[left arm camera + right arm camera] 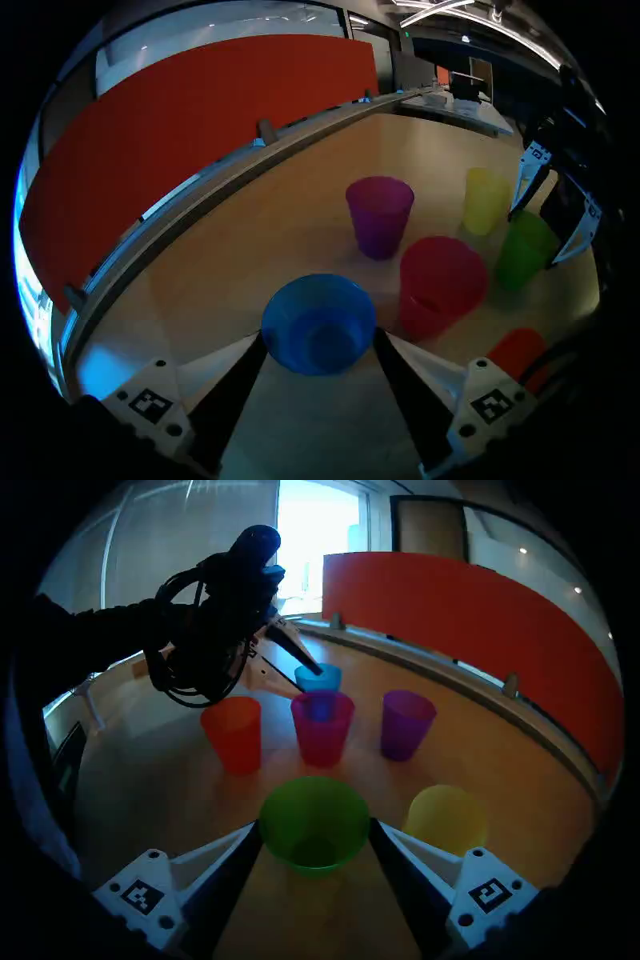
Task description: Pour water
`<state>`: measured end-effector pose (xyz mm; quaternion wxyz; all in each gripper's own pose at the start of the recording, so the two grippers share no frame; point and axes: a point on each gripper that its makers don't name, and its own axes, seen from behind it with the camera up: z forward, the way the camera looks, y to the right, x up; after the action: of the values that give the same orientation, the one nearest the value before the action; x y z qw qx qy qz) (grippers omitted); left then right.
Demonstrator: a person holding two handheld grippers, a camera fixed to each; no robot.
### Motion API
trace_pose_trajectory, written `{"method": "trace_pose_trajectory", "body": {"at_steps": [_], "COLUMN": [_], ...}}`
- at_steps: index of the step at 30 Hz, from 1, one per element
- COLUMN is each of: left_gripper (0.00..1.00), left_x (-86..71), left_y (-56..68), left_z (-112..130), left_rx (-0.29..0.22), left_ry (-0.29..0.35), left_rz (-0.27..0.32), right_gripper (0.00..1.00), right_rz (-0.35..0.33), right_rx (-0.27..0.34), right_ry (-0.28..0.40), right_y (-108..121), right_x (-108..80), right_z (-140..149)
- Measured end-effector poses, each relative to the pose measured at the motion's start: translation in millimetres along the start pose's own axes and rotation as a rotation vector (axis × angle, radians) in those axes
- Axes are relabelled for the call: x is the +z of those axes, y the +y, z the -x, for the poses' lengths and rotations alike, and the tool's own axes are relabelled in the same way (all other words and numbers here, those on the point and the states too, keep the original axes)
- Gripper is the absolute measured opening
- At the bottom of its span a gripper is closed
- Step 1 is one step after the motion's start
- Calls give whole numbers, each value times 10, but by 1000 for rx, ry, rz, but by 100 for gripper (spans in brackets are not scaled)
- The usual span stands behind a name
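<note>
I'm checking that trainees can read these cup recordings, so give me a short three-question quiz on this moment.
1. Which cup sits between the fingers of the left gripper? A orange, B blue cup, C yellow.
2. True or false: the purple cup is stacked inside the yellow cup.
3. How many cups are there in the right gripper view?
Key: 1 B. 2 False: the purple cup and the yellow cup stand apart on the table. 3 Six, counting the green cup in the right gripper.
</note>
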<state>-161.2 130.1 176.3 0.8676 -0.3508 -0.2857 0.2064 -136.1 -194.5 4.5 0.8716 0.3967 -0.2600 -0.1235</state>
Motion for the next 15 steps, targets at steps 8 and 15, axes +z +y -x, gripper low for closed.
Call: {"method": "trace_pose_trajectory", "body": {"at_steps": [8, 15], "left_gripper": [86, 85], "left_x": [12, -1], "left_y": [-6, 9], "left_z": [6, 8], "left_rx": [-17, -15], "left_ry": [6, 11], "left_rz": [5, 11], "right_gripper": [100, 99], "right_rz": [0, 3], "right_rx": [0, 0], "right_ry": [-3, -5], "right_y": [-3, 9], "right_x": [3, 16], "right_z": [14, 17]}}
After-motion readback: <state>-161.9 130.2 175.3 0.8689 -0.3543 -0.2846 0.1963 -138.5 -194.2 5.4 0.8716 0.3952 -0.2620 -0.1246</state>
